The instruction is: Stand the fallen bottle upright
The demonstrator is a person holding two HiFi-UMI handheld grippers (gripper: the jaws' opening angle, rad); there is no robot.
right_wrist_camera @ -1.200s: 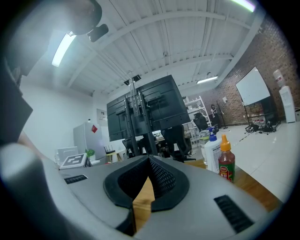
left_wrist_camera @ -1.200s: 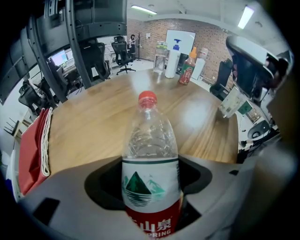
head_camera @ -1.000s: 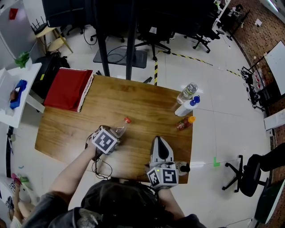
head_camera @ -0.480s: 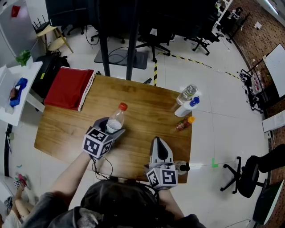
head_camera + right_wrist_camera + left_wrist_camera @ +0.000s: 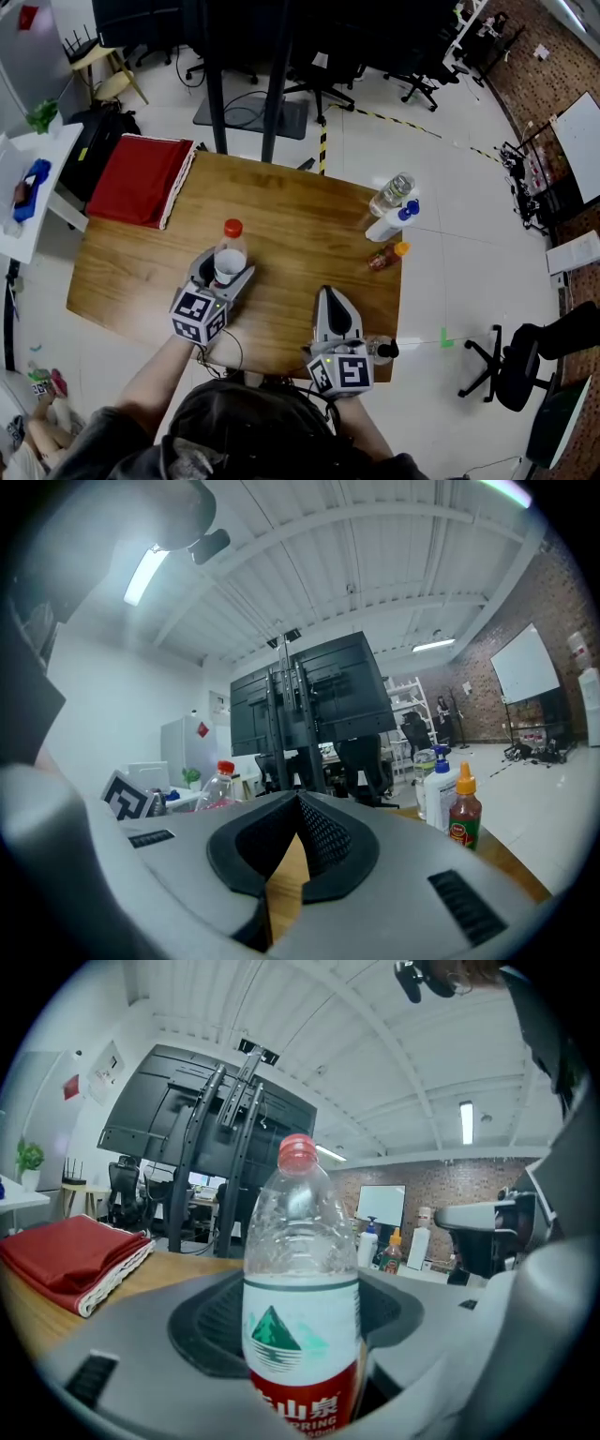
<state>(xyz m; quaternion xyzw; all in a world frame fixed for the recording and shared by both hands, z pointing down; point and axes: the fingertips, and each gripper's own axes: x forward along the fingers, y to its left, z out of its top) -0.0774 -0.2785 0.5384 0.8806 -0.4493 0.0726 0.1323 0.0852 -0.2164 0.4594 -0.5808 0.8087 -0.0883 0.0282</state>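
A clear water bottle (image 5: 228,253) with a red cap and a green-and-red label stands upright over the wooden table (image 5: 300,211), left of centre. My left gripper (image 5: 224,272) is shut on its lower body, one jaw on each side. The left gripper view shows the bottle (image 5: 302,1279) filling the gap between the grey jaws of the left gripper (image 5: 300,1354); its base is hidden. My right gripper (image 5: 330,300) lies near the table's front edge with its jaw tips touching and nothing in them. In the right gripper view, the bottle (image 5: 217,787) shows to the left of the right gripper (image 5: 298,804).
A folded red cloth (image 5: 141,178) lies at the table's back left corner. At the right edge stand a clear bottle (image 5: 392,194), a white bottle with a blue top (image 5: 390,225) and a small orange-capped sauce bottle (image 5: 384,258). Office chairs and a stand's legs are on the floor behind.
The bottle lay on its side in the left gripper a second ago. The left gripper has risen and turned, and the bottle now points cap up. The right gripper has stayed put.
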